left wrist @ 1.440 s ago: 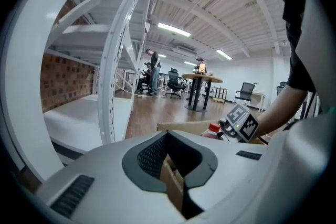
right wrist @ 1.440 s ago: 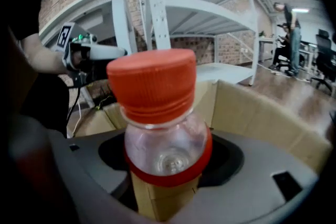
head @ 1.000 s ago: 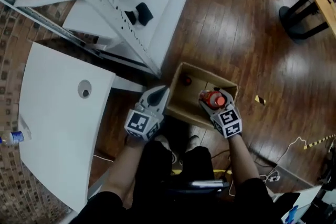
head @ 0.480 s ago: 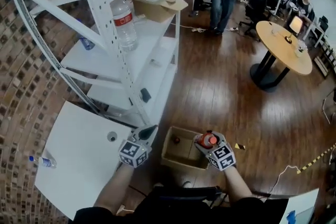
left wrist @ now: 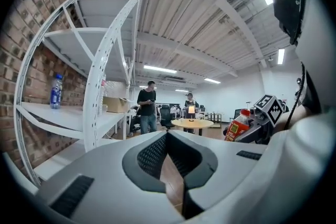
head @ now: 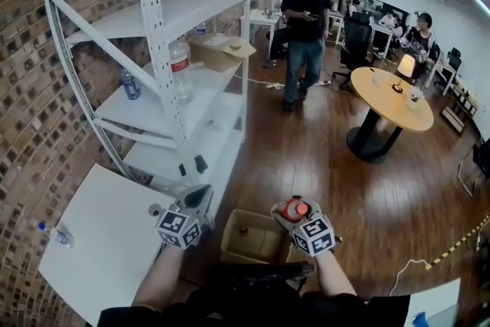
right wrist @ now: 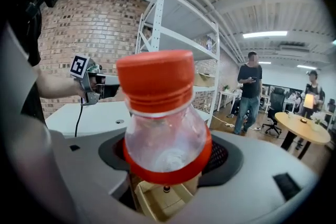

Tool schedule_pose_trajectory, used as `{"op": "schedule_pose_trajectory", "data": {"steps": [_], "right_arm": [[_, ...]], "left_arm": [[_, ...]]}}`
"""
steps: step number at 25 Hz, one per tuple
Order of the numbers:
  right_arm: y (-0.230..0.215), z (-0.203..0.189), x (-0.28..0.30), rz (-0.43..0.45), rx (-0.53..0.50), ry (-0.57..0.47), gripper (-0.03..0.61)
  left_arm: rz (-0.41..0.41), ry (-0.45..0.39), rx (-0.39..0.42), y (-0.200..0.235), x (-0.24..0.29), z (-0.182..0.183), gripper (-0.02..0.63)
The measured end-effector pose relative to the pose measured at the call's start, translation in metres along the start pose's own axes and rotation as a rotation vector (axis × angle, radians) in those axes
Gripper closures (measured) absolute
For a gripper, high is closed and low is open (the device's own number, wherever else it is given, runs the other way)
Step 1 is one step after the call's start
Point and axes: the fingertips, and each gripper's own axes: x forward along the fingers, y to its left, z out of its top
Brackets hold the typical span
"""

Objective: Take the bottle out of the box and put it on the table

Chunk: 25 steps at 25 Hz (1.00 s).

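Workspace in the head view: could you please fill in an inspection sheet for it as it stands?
Surface: white table, nothing seen on it; a small bottle lies by its left edge.
Job's things: orange-capped bottle is out of the open cardboard box, not yet on the table.
Clutter: small item in the box, too small to identify.
Grippers: right gripper shut on the bottle; left gripper shut, empty.
Cables: white cable on the floor at right.
Surroundings: shelf rack, brick wall, standing person, round table.
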Motion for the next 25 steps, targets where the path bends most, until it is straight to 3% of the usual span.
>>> {"op": "schedule_pose_trajectory", "data": {"steps": [6, 12, 17, 25], "right_arm": [[0.005, 0.019, 0.007, 0.101, -0.015, -0.044, 0.249], [0.049, 0.049, 0.028, 0.266, -0.033, -0.087, 0.249], [0.083, 0.065, 0.038, 0.371, -0.065, -0.100, 0.249], [0.138, 0.085, 0.064, 0.436, -0.110, -0.100, 0.249]], "left_arm": [[0.099, -0.016, 0.026, -0.003, -0.037, 0.012, 0.611], [0.290, -0.019, 0.005, 0.020, -0.101, 0.012, 0.611], [0.396, -0.022, 0.045, 0.027, -0.136, 0.009, 0.611], [0.473, -0.061, 0.019, 0.070, -0.189, 0.020, 0.611]]}}
